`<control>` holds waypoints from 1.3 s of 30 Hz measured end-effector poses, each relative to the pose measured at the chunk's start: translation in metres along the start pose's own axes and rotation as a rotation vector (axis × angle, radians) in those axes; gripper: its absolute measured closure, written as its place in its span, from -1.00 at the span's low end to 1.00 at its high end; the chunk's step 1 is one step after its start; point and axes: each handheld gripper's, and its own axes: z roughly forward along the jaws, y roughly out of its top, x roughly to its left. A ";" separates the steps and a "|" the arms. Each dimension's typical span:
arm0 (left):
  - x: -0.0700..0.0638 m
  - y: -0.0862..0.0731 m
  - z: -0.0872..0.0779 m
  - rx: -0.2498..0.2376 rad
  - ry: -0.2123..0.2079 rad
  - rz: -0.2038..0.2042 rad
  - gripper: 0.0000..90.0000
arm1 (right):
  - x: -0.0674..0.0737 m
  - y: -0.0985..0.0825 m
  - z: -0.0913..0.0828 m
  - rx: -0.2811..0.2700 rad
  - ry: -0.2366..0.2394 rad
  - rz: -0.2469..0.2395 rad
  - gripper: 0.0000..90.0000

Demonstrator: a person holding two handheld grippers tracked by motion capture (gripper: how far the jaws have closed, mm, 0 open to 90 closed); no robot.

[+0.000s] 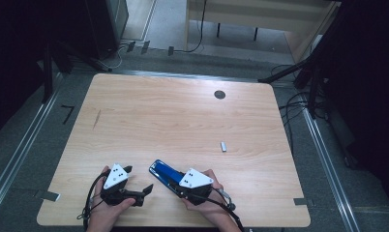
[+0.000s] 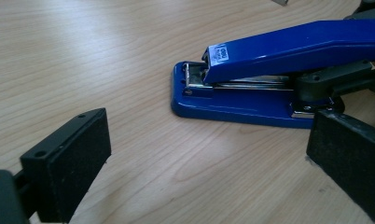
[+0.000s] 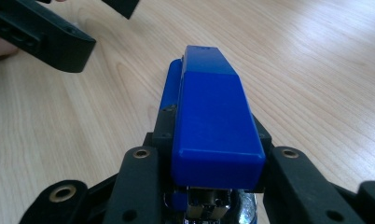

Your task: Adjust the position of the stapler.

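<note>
A blue stapler (image 1: 164, 172) lies on the wooden surface (image 1: 183, 121) near the person's edge, a little right of centre, its stapling nose pointing away and to the left. The right gripper (image 1: 177, 187) has its fingers clenched on the rear end of the stapler, one on each side of the body, as the right gripper view shows; the base rests flat on the wood. The left gripper (image 1: 139, 181) sits just beside the stapler on its left, its fingers (image 2: 69, 163) released and spread wide with nothing between them. In the left gripper view the nose of the stapler stands ahead and to the right, the top arm slightly raised over the metal staple channel. A small silvery piece (image 1: 223, 146), possibly a strip of staples, lies well apart on the surface to the right, and a dark round grommet (image 1: 219, 94) is set into the far part of the surface.

The step in hand looks like steadying the stapler with the right gripper while the left one comes in to work on it. The next move probably calls for the left gripper to line its open fingers up with the front of the top arm, either to lift it or to press it, while the right holds the rear firm so the base does not slide.
</note>
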 end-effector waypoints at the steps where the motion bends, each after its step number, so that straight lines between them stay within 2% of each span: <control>1: 0.000 0.001 0.000 0.001 -0.008 -0.006 -0.93 | -0.004 -0.001 -0.002 0.006 0.015 -0.019 0.50; 4: 0.001 0.002 0.000 -0.005 -0.018 -0.027 -0.91 | -0.008 -0.001 -0.003 0.007 0.034 -0.025 0.49; 8: 0.000 0.002 0.002 0.001 0.000 -0.024 -0.85 | -0.011 -0.002 -0.003 0.009 0.047 0.012 0.47; 10: -0.002 0.003 0.004 -0.002 0.024 -0.017 -0.79 | -0.010 -0.001 -0.005 0.006 0.036 0.024 0.20; 11: -0.003 0.003 0.004 -0.005 0.028 -0.012 -0.72 | -0.011 0.000 -0.007 -0.004 0.029 0.034 0.13; 12: -0.004 0.003 0.004 -0.004 0.028 -0.009 -0.66 | -0.014 0.001 -0.013 -0.013 0.029 0.061 -0.02; 13: -0.005 0.004 0.005 -0.005 0.028 -0.006 -0.66 | -0.014 0.001 -0.013 -0.013 0.029 0.061 -0.02; 15: -0.007 0.005 0.007 -0.008 0.027 0.009 -0.46 | -0.017 0.002 -0.020 -0.011 0.027 0.075 -0.09; 16: -0.009 0.005 0.008 -0.006 0.024 0.022 -0.46 | -0.018 0.002 -0.023 -0.011 0.025 0.082 -0.10; 18: -0.012 0.006 0.010 -0.002 0.016 0.043 -0.20 | -0.023 -0.001 -0.038 -0.026 0.022 0.100 -0.13; 19: -0.012 0.006 0.010 -0.002 0.016 0.043 -0.14 | -0.023 -0.001 -0.038 -0.026 0.022 0.100 -0.13; 20: -0.014 0.007 0.012 0.002 0.012 0.053 -0.02 | -0.025 -0.004 -0.048 -0.039 0.036 0.125 -0.09; 21: -0.015 0.007 0.012 0.004 0.013 0.057 -0.02 | -0.025 -0.004 -0.048 -0.039 0.036 0.125 -0.09; 22: -0.017 0.008 0.013 0.010 0.016 0.068 0.22 | -0.025 -0.007 -0.056 -0.051 0.032 0.137 0.02; 23: -0.019 0.008 0.014 0.011 0.009 0.078 0.22 | -0.025 -0.007 -0.056 -0.051 0.032 0.137 0.02; 24: -0.021 0.008 0.015 0.012 0.006 0.093 0.42 | -0.026 -0.013 -0.064 -0.067 0.020 0.155 0.09; 25: -0.023 0.008 0.016 0.015 0.004 0.102 0.42 | -0.026 -0.013 -0.064 -0.067 0.020 0.155 0.09; 27: -0.027 0.007 0.019 0.034 -0.003 0.118 0.56 | -0.026 -0.019 -0.070 -0.074 0.015 0.173 0.16; 29: -0.030 0.007 0.023 0.055 -0.015 0.124 0.70 | -0.025 -0.023 -0.073 -0.076 -0.003 0.170 0.33; 31: -0.031 0.007 0.026 0.073 -0.010 0.132 0.83 | -0.023 -0.027 -0.074 -0.065 -0.030 0.163 0.37; 32: -0.033 0.007 0.028 0.076 -0.009 0.132 0.87 | -0.023 -0.027 -0.074 -0.061 -0.031 0.163 0.39; 33: -0.034 0.008 0.030 0.079 -0.014 0.132 0.94 | -0.022 -0.029 -0.073 -0.035 0.004 0.190 0.49; 35: -0.036 0.009 0.033 0.084 -0.028 0.138 0.98 | -0.022 -0.029 -0.072 -0.029 0.013 0.192 0.51; 36: -0.037 0.010 0.034 0.089 -0.032 0.148 1.00 | -0.020 -0.029 -0.069 -0.012 -0.019 0.206 0.52; 37: -0.038 0.010 0.036 0.096 -0.037 0.150 1.00 | -0.020 -0.029 -0.069 -0.012 -0.019 0.206 0.52; 38: -0.039 0.010 0.037 0.101 -0.041 0.153 1.00 | -0.021 -0.031 -0.066 -0.003 -0.043 0.238 0.66; 39: -0.040 0.011 0.039 0.105 -0.056 0.159 1.00 | -0.022 -0.032 -0.066 -0.002 -0.034 0.246 0.73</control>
